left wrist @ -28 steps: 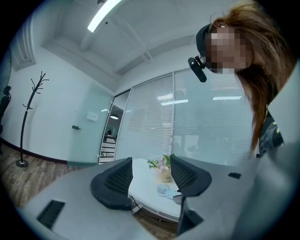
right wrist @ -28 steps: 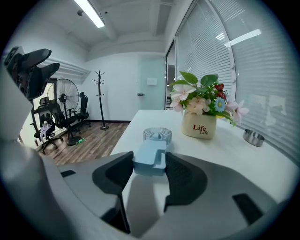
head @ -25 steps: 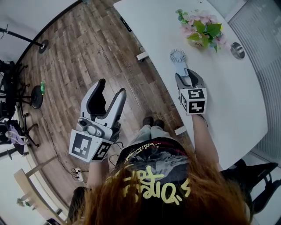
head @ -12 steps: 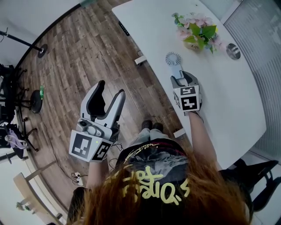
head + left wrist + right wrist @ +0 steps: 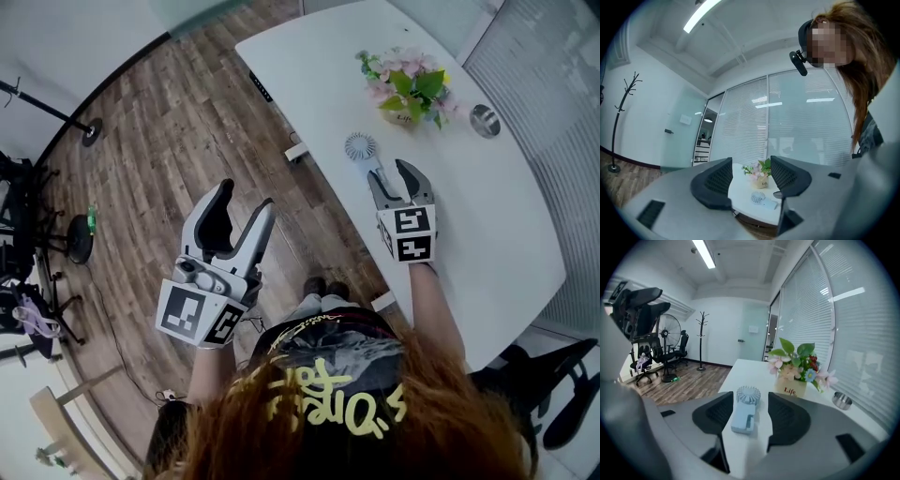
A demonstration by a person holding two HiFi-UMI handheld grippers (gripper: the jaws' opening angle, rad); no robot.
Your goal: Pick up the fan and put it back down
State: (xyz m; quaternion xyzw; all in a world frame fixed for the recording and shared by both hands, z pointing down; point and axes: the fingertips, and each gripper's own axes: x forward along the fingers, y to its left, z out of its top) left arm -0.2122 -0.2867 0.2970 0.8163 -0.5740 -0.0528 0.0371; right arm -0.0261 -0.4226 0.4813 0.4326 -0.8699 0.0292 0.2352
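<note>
Plainly, the flower pot [image 5: 791, 386] ahead of the right gripper [image 5: 392, 176] read "Life". The white handheld fan [image 5: 743, 414] lay flat on the white table [image 5: 487, 234], between that gripper's parted jaws, with neither pad pressing it, near the table's floor-side edge. The left gripper [image 5: 247, 195], jaws wide and empty, hung over the wood floor [image 5: 150, 122], clear of the table.

Flower pot [image 5: 791, 388]: "Life" on front; shirt print [image 5: 328, 398] illegible
</note>
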